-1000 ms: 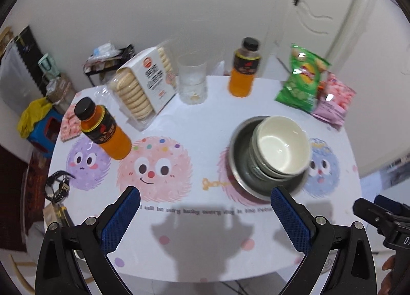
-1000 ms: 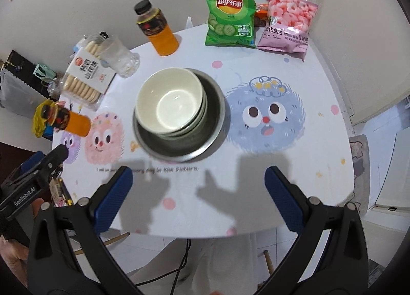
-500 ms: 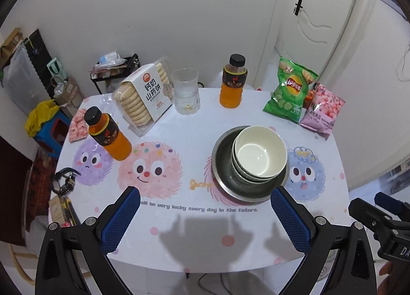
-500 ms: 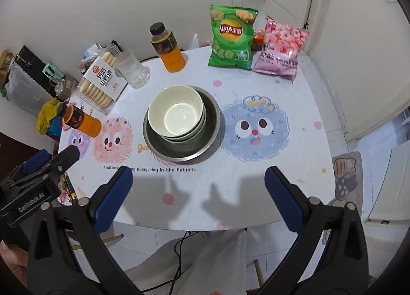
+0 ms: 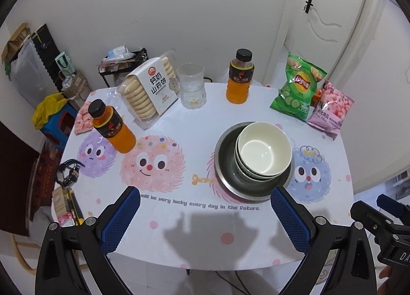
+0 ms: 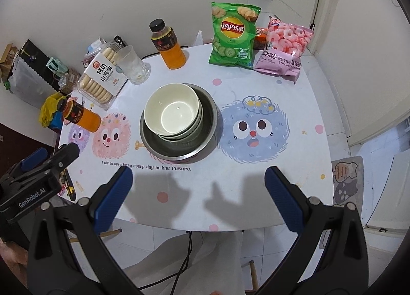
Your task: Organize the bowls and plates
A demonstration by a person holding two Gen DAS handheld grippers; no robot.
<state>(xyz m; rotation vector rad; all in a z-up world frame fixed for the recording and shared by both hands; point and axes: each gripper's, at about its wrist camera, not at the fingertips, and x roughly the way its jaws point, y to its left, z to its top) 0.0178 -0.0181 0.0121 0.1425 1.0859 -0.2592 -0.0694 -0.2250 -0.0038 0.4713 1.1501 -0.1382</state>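
Both the left gripper and the right gripper hang with jaws apart, empty. The stacked bowls sit off-centre in the metal plate, mid-frame on the counter; a careless nudge could tip them.

This is a room in a home. A small bench has a cover with funny fuzzy faces. Snacks and drinks sit on it: a bag of chips, pink ring snacks, a box of biscuits and two orange juice bottles. A white door and a tiled floor show too.
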